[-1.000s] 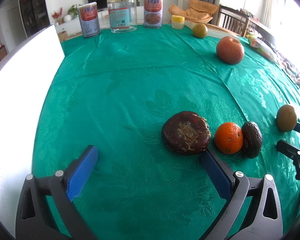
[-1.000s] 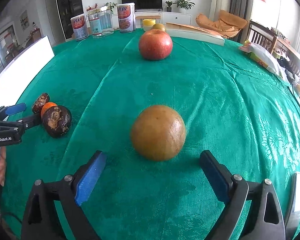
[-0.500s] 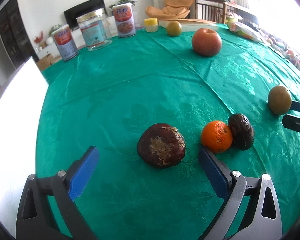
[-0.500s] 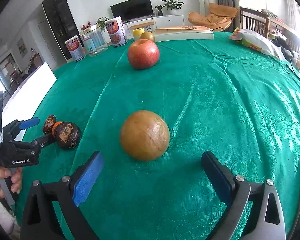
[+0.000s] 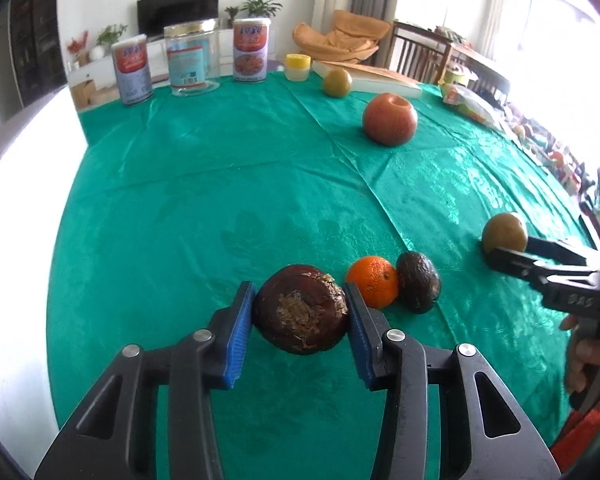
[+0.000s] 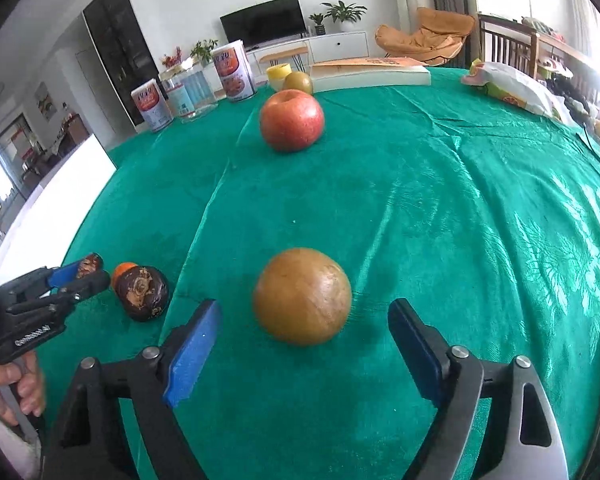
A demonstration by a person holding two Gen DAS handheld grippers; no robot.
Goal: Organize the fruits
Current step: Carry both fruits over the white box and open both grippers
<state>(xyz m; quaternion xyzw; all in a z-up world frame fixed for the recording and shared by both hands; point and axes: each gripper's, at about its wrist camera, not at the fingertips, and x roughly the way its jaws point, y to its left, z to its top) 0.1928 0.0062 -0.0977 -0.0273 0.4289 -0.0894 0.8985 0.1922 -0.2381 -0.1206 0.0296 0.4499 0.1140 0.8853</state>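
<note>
mangosteen (image 5: 302, 314) clamped by left hand-held gripper (image 5: 300, 320) (orange (image 5: 373, 287) beside).

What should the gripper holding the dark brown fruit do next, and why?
Probably lift it a little, straight up. The left gripper has both blue pads pressed against the dark brown fruit, so the grab looks done. The orange sits right beside one finger, so sliding sideways might bump it. The right gripper is open around the brown round fruit, not gripping yet.

Bright daylight pours in from the windows (image 5: 560, 20), blowing them out; fisheye edges bend, dark corners, slightly soft overall.
</note>
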